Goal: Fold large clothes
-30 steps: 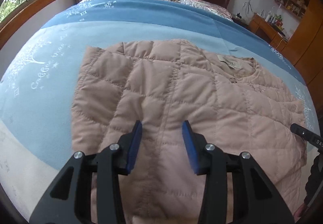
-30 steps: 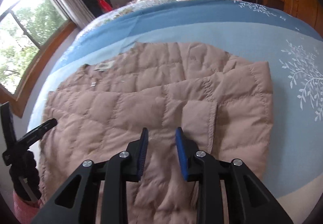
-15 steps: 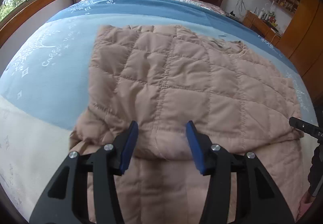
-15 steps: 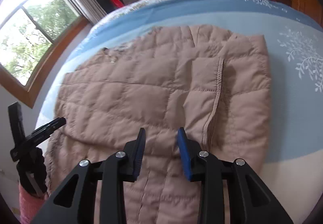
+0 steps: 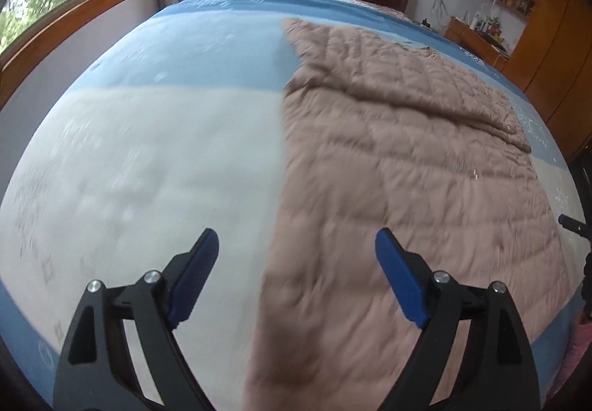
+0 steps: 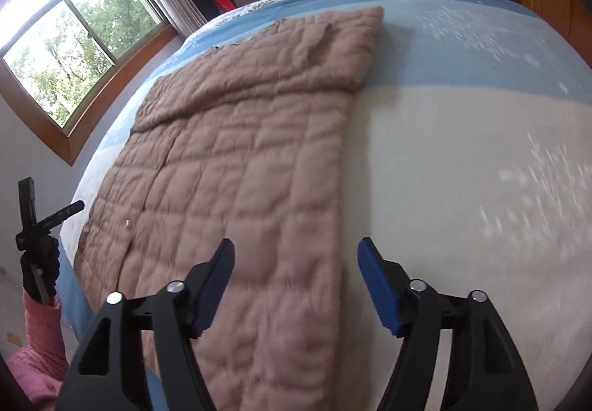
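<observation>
Dusty-pink quilted fabric fills the middle of both views: the padded jacket (image 5: 407, 159) lies flat on the bed (image 5: 155, 159), folded into a long rectangle across the blue and pale cream bedspread. Your left gripper (image 5: 296, 278) hangs above the jacket's left edge with its blue pads spread wide and nothing between them. Your right gripper (image 6: 294, 281) is just as wide apart and empty, over the jacket's right edge (both views are smeared by motion blur near the fingers, so I cannot tell whether either touches the cloth). In the right wrist view your gloved left hand (image 6: 39, 270) with its pink sleeve (image 6: 40, 344) shows at the bed's near corner.
</observation>
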`<state>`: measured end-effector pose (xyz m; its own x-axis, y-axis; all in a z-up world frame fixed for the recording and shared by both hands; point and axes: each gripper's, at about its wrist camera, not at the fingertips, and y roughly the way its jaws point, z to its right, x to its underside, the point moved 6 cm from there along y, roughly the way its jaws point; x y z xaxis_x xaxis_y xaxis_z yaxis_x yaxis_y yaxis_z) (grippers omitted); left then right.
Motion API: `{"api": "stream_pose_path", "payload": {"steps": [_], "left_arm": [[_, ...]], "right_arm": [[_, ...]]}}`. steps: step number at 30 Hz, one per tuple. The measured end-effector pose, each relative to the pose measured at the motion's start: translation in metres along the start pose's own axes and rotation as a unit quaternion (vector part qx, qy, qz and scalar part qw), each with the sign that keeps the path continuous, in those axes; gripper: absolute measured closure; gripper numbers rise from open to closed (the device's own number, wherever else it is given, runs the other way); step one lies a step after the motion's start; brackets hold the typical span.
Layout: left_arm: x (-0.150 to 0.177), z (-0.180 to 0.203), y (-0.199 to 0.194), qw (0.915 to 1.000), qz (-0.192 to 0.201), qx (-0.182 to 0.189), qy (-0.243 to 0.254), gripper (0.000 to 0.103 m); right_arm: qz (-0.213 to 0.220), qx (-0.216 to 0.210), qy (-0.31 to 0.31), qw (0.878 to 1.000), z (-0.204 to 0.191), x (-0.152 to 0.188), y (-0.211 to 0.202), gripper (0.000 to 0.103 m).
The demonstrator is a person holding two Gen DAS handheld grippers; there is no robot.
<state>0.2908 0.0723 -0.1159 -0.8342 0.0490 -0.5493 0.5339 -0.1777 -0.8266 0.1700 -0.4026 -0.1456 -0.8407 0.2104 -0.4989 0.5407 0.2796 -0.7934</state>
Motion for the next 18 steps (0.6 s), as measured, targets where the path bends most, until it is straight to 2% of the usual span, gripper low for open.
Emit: {"api": "stream_pose_path", "payload": {"steps": [2, 6, 9, 12, 15, 18], "left_arm": [[0.023, -0.012, -0.01, 0.9997, -0.003, 0.005, -0.022, 0.013], [0.061, -0.023, -0.018, 0.9984, -0.017, 0.022, -0.05, 0.013], [0.078, -0.022, -0.021, 0.9975, -0.019, 0.038, -0.056, 0.013], [0.085, -0.017, -0.018, 0.9977, -0.024, 0.038, -0.052, 0.013], [0.088, -0.006, -0.013, 0.9979, -0.028, 0.043, -0.04, 0.019], [0.091, 0.004, -0.01, 0.9987, -0.03, 0.033, -0.023, 0.031]], "right_arm": [[0.0, -0.004, 0.009, 1.0, 0.005, 0.022, -0.009, 0.024], [-0.004, -0.014, 0.018, 1.0, 0.009, 0.051, -0.016, 0.024], [-0.007, -0.02, 0.016, 1.0, 0.011, 0.069, -0.02, 0.024], [-0.005, -0.019, 0.008, 1.0, 0.01, 0.078, -0.021, 0.024], [-0.003, -0.011, -0.006, 1.0, 0.006, 0.084, -0.022, 0.025], [-0.007, -0.007, -0.028, 1.0, -0.001, 0.087, -0.019, 0.036]]}}
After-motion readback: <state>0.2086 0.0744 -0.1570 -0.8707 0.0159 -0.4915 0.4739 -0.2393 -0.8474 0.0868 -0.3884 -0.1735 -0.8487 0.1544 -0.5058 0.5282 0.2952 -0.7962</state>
